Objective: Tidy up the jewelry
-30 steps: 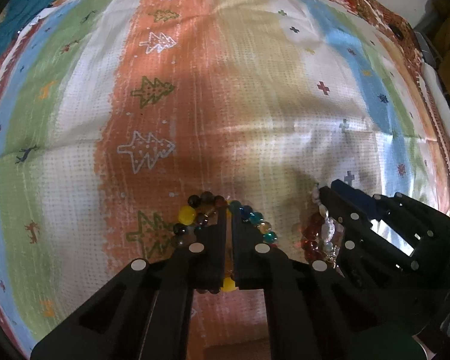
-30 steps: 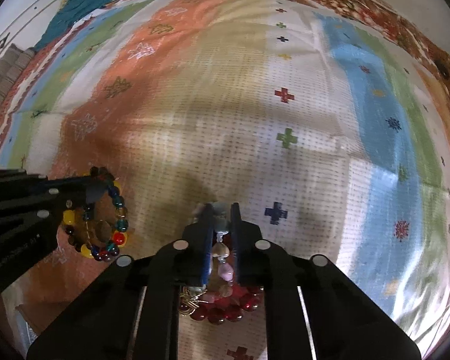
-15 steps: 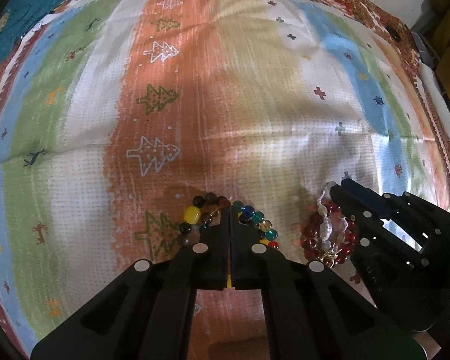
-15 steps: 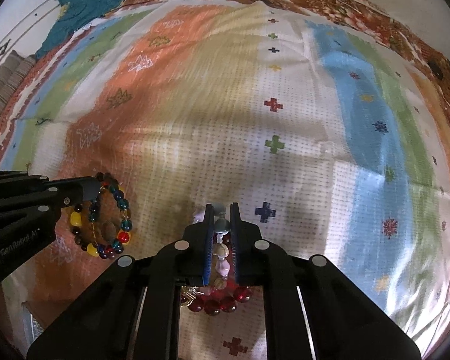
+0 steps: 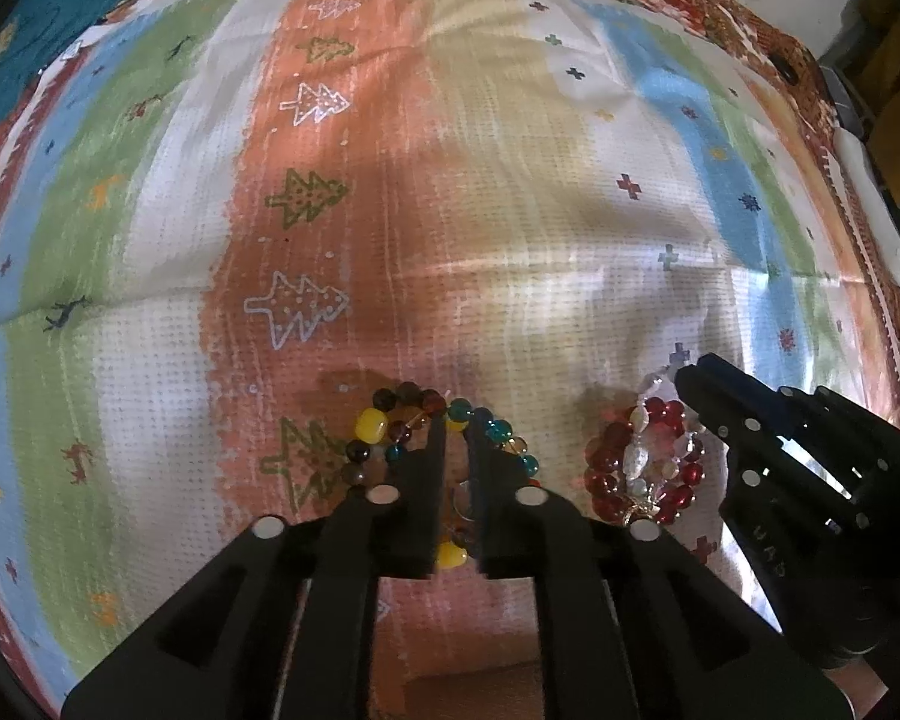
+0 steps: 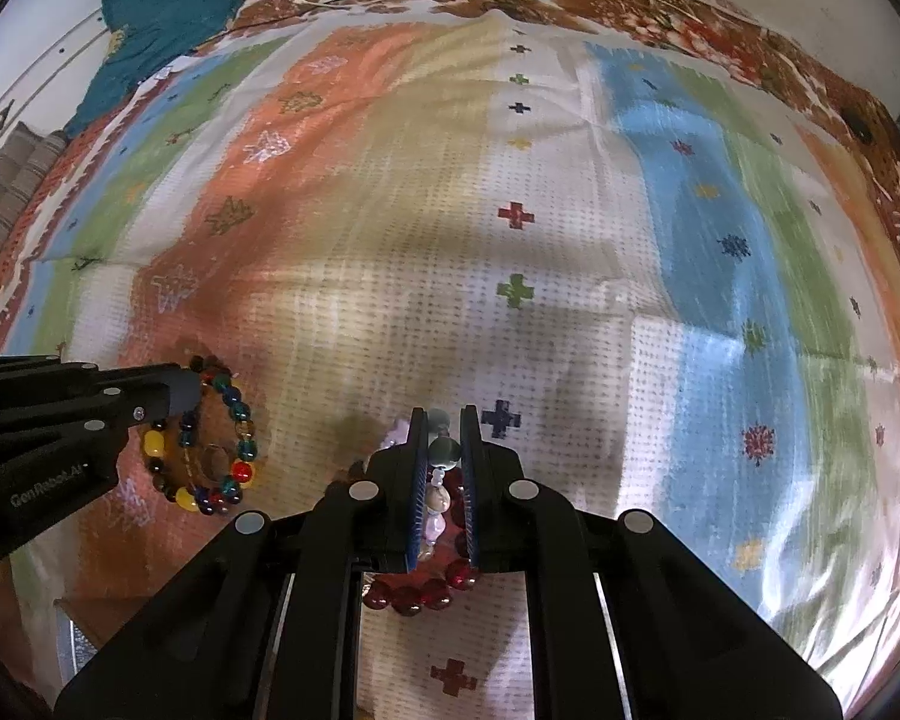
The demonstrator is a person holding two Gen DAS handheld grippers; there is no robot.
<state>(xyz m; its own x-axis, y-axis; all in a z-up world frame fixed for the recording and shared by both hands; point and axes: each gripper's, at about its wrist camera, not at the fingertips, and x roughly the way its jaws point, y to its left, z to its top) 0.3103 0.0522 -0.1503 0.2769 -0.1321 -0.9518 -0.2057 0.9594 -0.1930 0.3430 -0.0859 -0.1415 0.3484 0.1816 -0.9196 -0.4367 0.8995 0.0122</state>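
Left gripper [image 5: 457, 438]: jaws have just been opening; a narrow gap shows between the fingers, which stand over the multicoloured bead bracelet [image 5: 390, 426] without pressing it.
Multicoloured bead bracelet: lies flat on the striped cloth [image 5: 450, 180], at 6 o'clock in the left wrist view and 9 o'clock in the right wrist view, ring partly hidden under the fingers.
Right gripper [image 6: 444, 420]: closed tight on the pale bead strand [image 6: 438, 498], which runs up the slot between the blue-lined fingers.
Red bead bracelet [image 5: 615, 480]: on the cloth just beside the pale strand, at 4 o'clock in the left wrist view, tangled with it.
Teal fabric [image 6: 162, 12]: at 11 o'clock, far edge of the cloth.
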